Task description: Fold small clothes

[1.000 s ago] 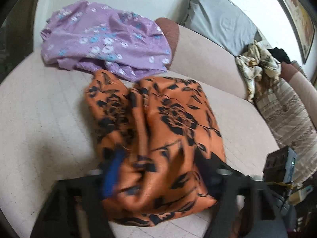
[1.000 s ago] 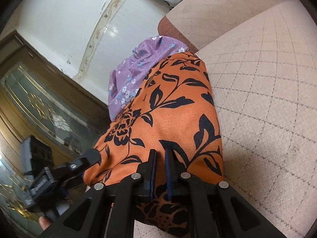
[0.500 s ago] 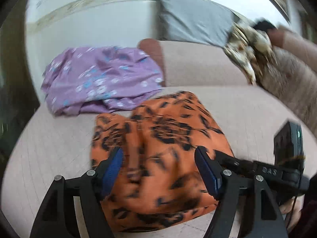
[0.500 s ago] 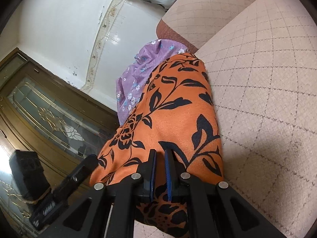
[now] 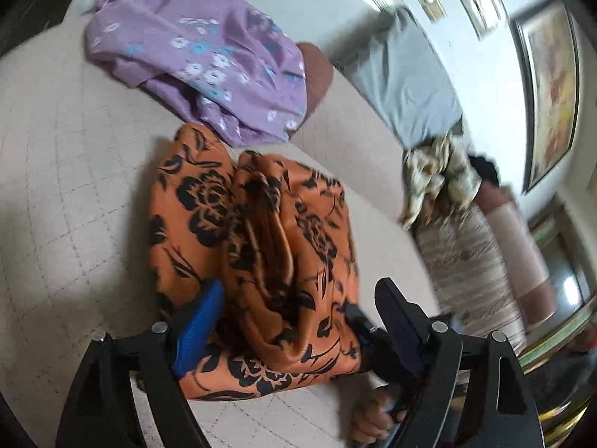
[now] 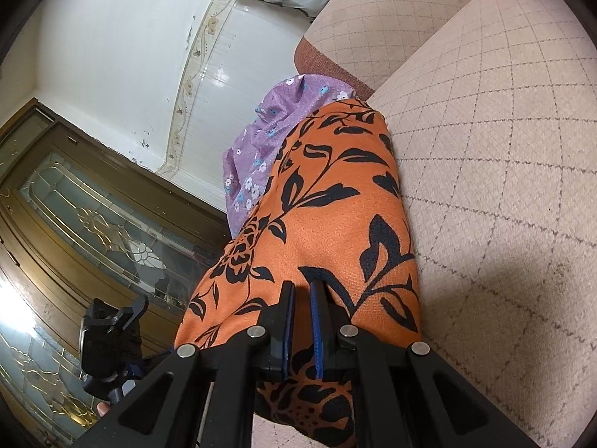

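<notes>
— Two garments on the sofa seat (image 5: 67, 186), then?

— Yes. At the far left corner of the seat lies the purple floral cloth (image 5: 201, 48), rumpled, resting partly against the brown armrest (image 5: 317, 74). Just in front of it, touching its near edge, sits the orange cloth with black flowers (image 5: 261, 261), bunched into a thick bundle with deep creases running down its middle.

— And the left gripper?

— The left gripper (image 5: 298, 317) hangs over the near end of the orange cloth with its fingers (image 5: 199, 326) spread wide, one on either side of the bundle. The blue pad on the left side is beside the fabric; whether it touches I cannot tell. The picture is a little blurred.

— The right gripper?

— The right gripper (image 6: 301, 321) has its fingers (image 6: 319, 321) drawn nearly together, pinching a fold at the near end of the orange cloth with black flowers (image 6: 328, 216), fabric showing above and below them. The purple floral cloth (image 6: 268, 138) peeks out behind.

— Farther right?

— A grey cushion (image 5: 406, 78) leans at the back edge of the sofa, a cream patterned cloth (image 5: 436, 175) heaped below it, and a framed painting (image 5: 552, 86) hangs on the wall.
</notes>
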Motion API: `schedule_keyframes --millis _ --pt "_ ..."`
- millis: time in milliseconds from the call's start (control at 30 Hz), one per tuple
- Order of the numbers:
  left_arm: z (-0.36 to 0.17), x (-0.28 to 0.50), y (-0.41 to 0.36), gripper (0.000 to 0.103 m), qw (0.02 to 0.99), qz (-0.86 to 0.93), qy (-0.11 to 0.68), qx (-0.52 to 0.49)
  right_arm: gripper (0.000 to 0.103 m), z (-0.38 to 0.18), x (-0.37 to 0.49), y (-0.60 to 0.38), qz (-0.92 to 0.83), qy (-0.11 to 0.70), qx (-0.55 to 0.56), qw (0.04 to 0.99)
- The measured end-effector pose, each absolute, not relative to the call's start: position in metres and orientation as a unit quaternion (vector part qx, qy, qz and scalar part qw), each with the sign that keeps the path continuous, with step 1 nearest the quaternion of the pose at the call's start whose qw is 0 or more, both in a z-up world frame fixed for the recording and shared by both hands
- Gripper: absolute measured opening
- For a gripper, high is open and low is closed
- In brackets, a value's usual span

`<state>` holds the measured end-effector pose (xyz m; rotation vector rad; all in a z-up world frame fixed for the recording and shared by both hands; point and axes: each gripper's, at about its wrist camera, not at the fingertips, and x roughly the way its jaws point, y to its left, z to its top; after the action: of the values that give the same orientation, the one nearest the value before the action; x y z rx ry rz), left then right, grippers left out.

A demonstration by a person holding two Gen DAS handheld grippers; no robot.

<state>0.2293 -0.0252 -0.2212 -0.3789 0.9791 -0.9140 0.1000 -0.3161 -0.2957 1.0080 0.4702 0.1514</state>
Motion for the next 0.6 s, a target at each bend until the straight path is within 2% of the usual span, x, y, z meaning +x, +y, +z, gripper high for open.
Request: schedule_keyframes --millis 167,233,267,300,367,433,467,567,600 --pt "-0.224 0.215 -0.058 0.082 0.788 -0.416 0.442 -0.105 0.009 -0.296 0.1 -0.316 0.072 0.222 0.479 0.846" --pt "-0.223 0.211 -0.064 0.066 0.798 -0.412 0.431 -0.09 0.009 -0.296 0.1 -0.317 0.073 0.222 0.48 0.846" --pt "-0.223 0.212 -0.065 0.054 0.803 -0.406 0.427 -0.087 0.009 -0.296 0.1 -0.317 0.072 0.222 0.48 0.846" --pt "-0.223 0.213 -0.066 0.05 0.808 -0.398 0.425 -0.089 0.009 -0.296 0.099 -0.317 0.073 0.221 0.482 0.845" --pt "-0.226 0.22 -0.066 0.051 0.806 -0.389 0.433 -0.108 0.009 -0.296 0.099 -0.318 0.074 0.22 0.484 0.844" --pt "-0.231 0.227 -0.069 0.059 0.809 -0.363 0.447 -0.121 0.009 -0.296 0.099 -0.317 0.074 0.22 0.484 0.844" --pt "-0.234 0.229 -0.071 0.068 0.808 -0.355 0.453 -0.123 0.009 -0.296 0.099 -0.317 0.074 0.22 0.484 0.844" --pt "-0.239 0.232 -0.079 0.067 0.812 -0.34 0.459 -0.123 0.009 -0.296 0.099 -0.317 0.072 0.22 0.484 0.844" --pt "-0.239 0.233 -0.08 0.055 0.815 -0.337 0.456 -0.123 0.009 -0.296 0.099 -0.317 0.072 0.22 0.485 0.843"
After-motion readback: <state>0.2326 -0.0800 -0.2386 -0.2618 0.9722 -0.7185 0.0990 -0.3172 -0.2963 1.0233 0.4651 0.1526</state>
